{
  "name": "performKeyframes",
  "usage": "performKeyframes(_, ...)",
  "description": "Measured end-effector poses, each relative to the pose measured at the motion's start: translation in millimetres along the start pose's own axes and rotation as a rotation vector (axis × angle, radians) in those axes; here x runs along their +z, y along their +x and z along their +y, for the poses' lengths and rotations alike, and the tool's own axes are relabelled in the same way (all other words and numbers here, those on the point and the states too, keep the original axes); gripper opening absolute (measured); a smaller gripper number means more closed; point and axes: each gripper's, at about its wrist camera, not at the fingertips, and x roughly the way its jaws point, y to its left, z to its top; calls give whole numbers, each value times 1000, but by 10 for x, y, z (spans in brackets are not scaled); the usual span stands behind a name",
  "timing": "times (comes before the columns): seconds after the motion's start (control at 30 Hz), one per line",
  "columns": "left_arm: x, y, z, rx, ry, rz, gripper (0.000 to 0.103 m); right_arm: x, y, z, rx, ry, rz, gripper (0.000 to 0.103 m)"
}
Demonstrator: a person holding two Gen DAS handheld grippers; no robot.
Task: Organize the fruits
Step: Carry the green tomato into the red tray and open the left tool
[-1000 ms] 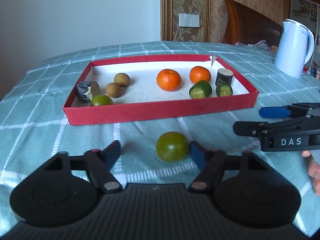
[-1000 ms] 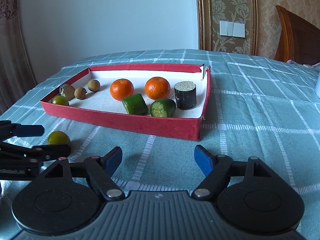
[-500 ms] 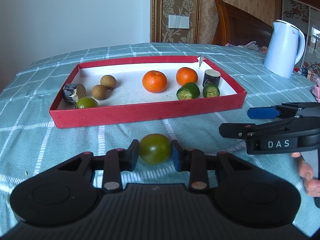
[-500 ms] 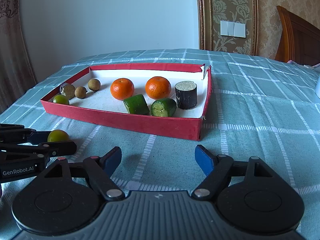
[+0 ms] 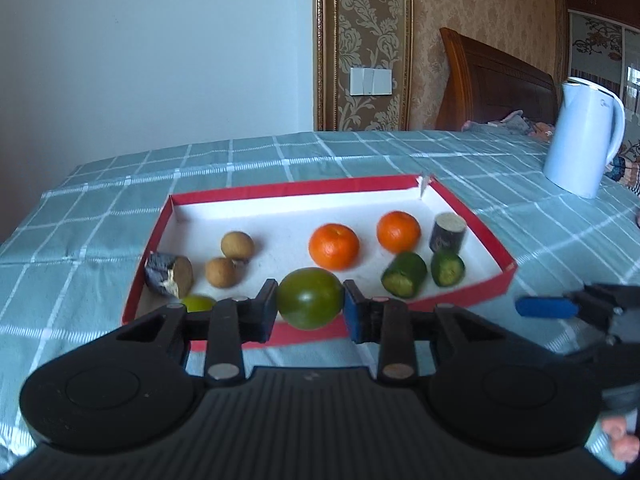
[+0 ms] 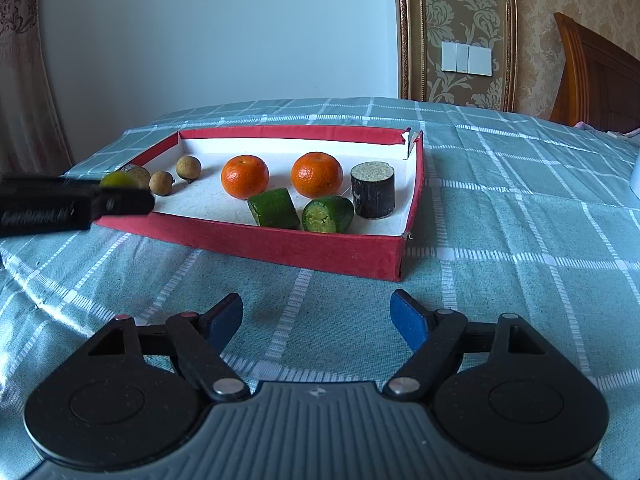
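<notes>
Fingers of the left gripper [image 5: 310, 308] are clamped on a dark green fruit [image 5: 310, 298], one pad on each side. The gripper points forward and slightly downward, holding the fruit clear of the cloth at the near wall of the red tray [image 5: 494, 246]. In the right wrist view the same gripper appears as a black bar at the left edge, in front of the tray's left corner.

Fingers of the right gripper [image 6: 318, 322] stand wide apart with nothing between them. It hovers low over the checked cloth of the worktop [image 6: 520, 240], pointing toward the near long wall of the tray and well short of it. In the left wrist view its blue pad shows at the right edge, and part of a hand [image 5: 622, 442] shows at the lower right.

Contents of the tray, counted:
- two oranges [image 5: 334, 246], side by side at the middle;
- two green cut pieces [image 5: 404, 274], nearer the front wall;
- two small brown round fruits [image 5: 237, 245], left of centre;
- two dark cut cylinders, one upright [image 5: 448, 233] at the right, one lying [image 5: 168, 274] at the left;
- one small yellow-green fruit [image 5: 198, 303] at the front left corner.

One white kettle [image 5: 582, 140] stands on the worktop, well apart from the tray, at the far right.
</notes>
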Motion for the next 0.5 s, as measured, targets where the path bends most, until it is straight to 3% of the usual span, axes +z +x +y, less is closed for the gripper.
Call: performKeyframes(0.5, 180, 721, 217, 78, -33, 61, 31, 0, 2, 2, -1, -2, 1, 81)
